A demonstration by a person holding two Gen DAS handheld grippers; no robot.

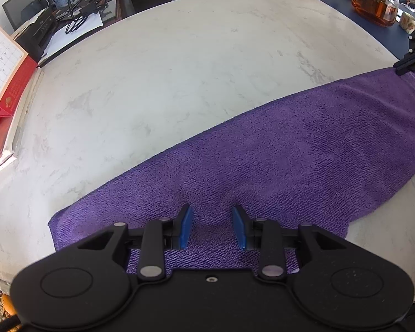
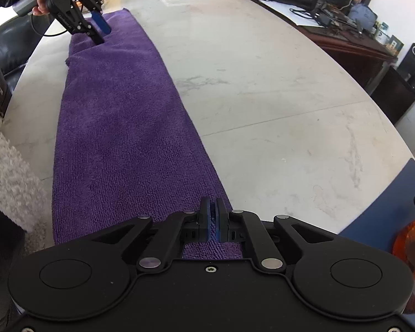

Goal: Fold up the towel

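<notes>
- My right gripper (image 2: pixel 213 219), nearest the lens in the right wrist view: blue pads together, pinched on a ridge of purple pile at one short end of the towel (image 2: pixel 119 127); I judge this a grip on the cloth and not a bare closing, since fabric shows in the narrow slot between the pads.
- My left gripper (image 1: pixel 212 227), nearest the lens in the left wrist view: jaws apart, pads standing on either side of a raised hump of cloth at the opposite short end; the pads do not appear to press on it, so this end is not yet caught.
- The same left gripper seen from afar (image 2: pixel 98 29): tilted down onto the far end of the towel, a hand (image 2: pixel 38 2) and fleecy cuff behind it.
- Towel: a long purple strip flat on the pale marble table (image 1: pixel 179 69), along the edge nearest me; its doubled layer at the left end suggests one lengthwise fold is made.
- Task progress, as a judgement: early to middle; the strip remains at full length; the left jaws need to close, then one end carried over to the other.
- Bystanders: glass teapot (image 1: pixel 376 2) at the far right corner; red calendar (image 1: pixel 2 63) by the left edge.
</notes>
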